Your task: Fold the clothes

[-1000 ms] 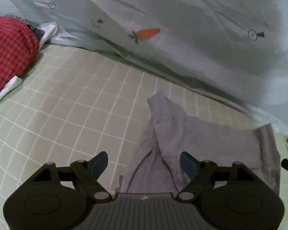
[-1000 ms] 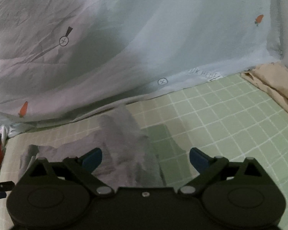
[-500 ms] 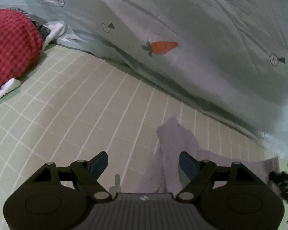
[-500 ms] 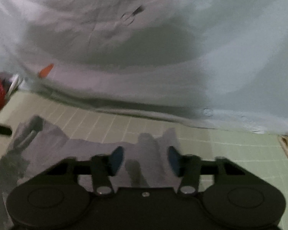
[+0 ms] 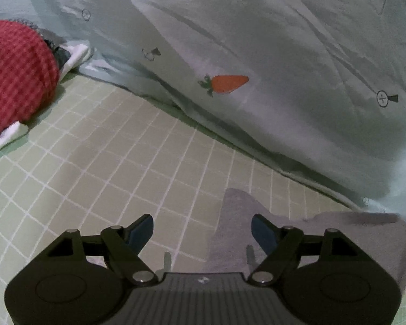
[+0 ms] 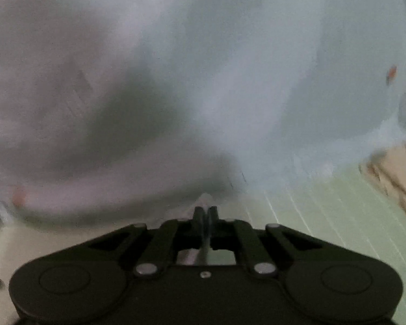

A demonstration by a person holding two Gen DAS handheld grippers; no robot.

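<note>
A grey garment (image 5: 235,216) lies crumpled on the green checked sheet (image 5: 121,149). In the left wrist view its pointed corner reaches up just inside my right-hand finger. My left gripper (image 5: 201,230) stands open over the sheet and that corner, and its pads touch nothing. The garment's far edge (image 5: 365,219) is stretched toward the right and blurred. In the blurred right wrist view my right gripper (image 6: 205,214) is shut, with a pale sliver of cloth (image 6: 205,197) sticking out past the tips. It looks pinched on the grey garment.
A pale blue quilt (image 5: 257,54) printed with carrots is heaped along the back. At the left edge lies a red checked garment (image 5: 13,75) on white cloth. A beige cloth (image 6: 392,168) sits at the right, beyond the green sheet (image 6: 324,216).
The right jaws went from wide open to shut around the grey cloth, and the right view swung and blurred. In the left view the garment slid lower and to the right.
</note>
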